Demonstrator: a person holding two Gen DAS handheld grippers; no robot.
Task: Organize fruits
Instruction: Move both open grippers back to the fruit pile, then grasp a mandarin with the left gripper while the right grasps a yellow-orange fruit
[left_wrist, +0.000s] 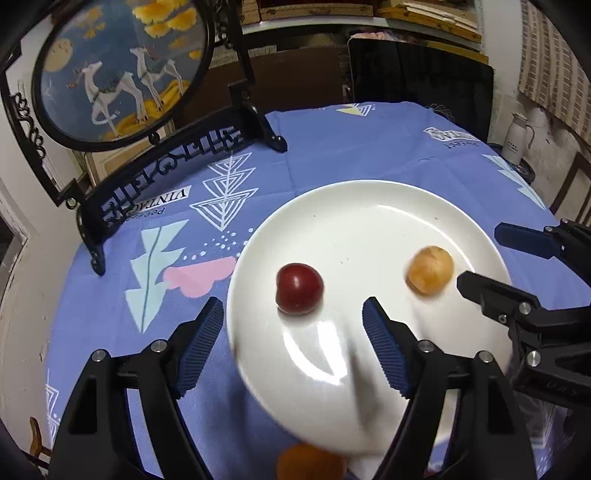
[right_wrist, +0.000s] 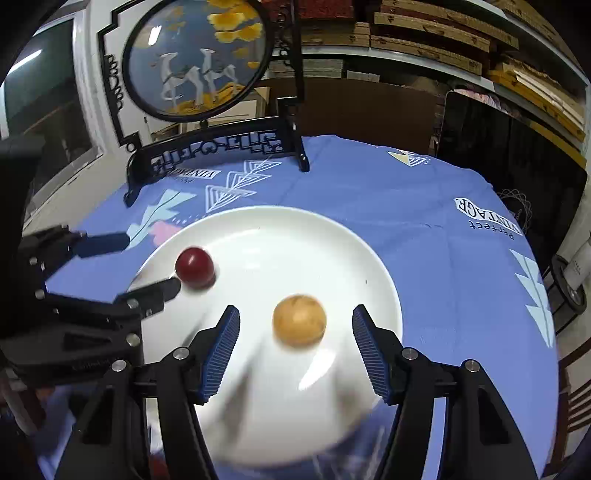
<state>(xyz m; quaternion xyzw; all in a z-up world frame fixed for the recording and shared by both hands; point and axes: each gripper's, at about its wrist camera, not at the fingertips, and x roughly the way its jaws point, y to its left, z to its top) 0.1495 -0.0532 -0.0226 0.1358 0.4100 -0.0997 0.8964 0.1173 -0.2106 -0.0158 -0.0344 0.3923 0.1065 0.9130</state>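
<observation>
A white plate (left_wrist: 369, 221) (right_wrist: 295, 243) lies on the blue patterned tablecloth. On it rest a dark red round fruit (left_wrist: 299, 283) (right_wrist: 194, 267) and a tan round fruit (left_wrist: 430, 270) (right_wrist: 299, 319). My left gripper (left_wrist: 291, 310) (right_wrist: 151, 262) is open, with the red fruit lying just at its fingertips and untouched by the pads. My right gripper (right_wrist: 295, 315) (left_wrist: 478, 256) is open too; the tan fruit lies between its blue pads with a gap on each side. An orange fruit (left_wrist: 310, 461) shows partly under the plate's near edge.
A black carved stand holding a round painted screen with deer (left_wrist: 122, 70) (right_wrist: 195, 59) stands at the table's far left. A black chair back (left_wrist: 417, 74) is behind the table. A white thermos (left_wrist: 517, 136) sits at the right.
</observation>
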